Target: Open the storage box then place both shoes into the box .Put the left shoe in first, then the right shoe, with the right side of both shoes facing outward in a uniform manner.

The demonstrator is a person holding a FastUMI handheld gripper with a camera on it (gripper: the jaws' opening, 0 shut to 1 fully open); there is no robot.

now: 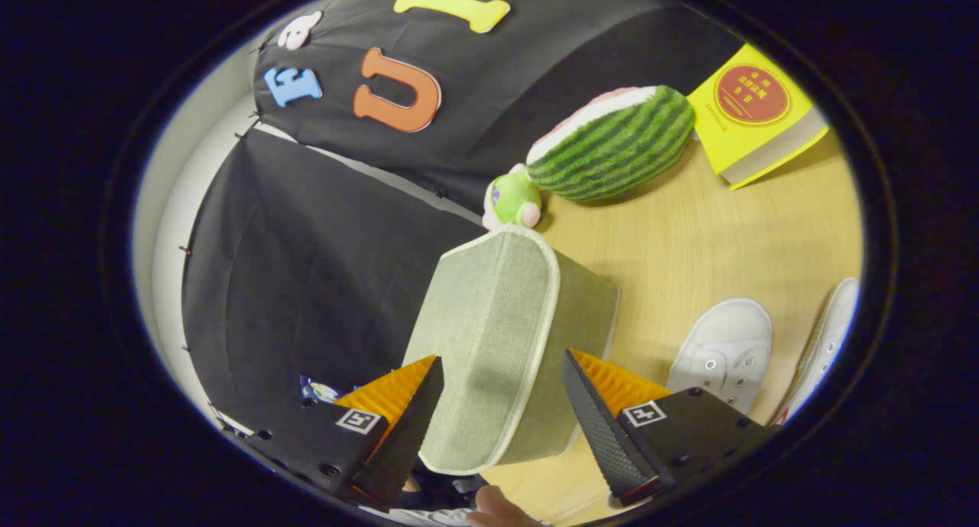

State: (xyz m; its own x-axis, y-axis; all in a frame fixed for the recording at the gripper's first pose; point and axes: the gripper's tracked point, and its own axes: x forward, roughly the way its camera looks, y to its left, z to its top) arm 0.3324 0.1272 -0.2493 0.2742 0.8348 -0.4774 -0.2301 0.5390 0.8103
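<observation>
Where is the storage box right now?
The storage box stands on the wooden table, lid closed, between the open tool's fingers, beside two white shoes.

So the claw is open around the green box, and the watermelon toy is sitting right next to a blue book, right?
Almost. The book is yellow, not blue, as the gripper view shows. The rest holds: the claw is open with the green box between its fingers, and the watermelon toy lies right next to that book on the wooden table.
</observation>
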